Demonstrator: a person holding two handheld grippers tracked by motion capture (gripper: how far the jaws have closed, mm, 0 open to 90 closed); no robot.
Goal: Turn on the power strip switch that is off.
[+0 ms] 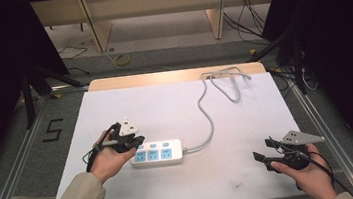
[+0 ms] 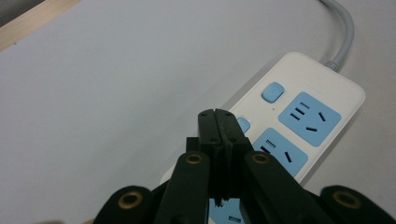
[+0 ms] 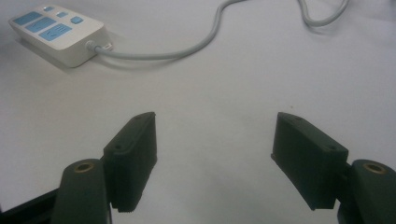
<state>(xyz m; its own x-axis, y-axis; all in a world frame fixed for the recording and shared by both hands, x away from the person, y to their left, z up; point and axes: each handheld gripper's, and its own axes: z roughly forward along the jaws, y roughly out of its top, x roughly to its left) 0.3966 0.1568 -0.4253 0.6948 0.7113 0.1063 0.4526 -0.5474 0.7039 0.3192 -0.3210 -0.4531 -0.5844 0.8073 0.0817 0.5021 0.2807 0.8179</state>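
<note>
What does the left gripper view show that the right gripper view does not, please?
Left gripper view alone: the left hand-held gripper, jaws shut together with nothing between them, over the power strip's switch side, near the blue buttons.

Right gripper view alone: the right hand-held gripper, jaws wide apart over bare table, and the grey cable curving far across it.

Both: the white strip with blue sockets.

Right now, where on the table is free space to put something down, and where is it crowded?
Free: the wide white patch between the power strip and the right gripper, and the far-left area behind the left gripper. Crowded: around the strip, where the shut left gripper hovers over its buttons, and the far-right corner, where the cable loops.
</note>
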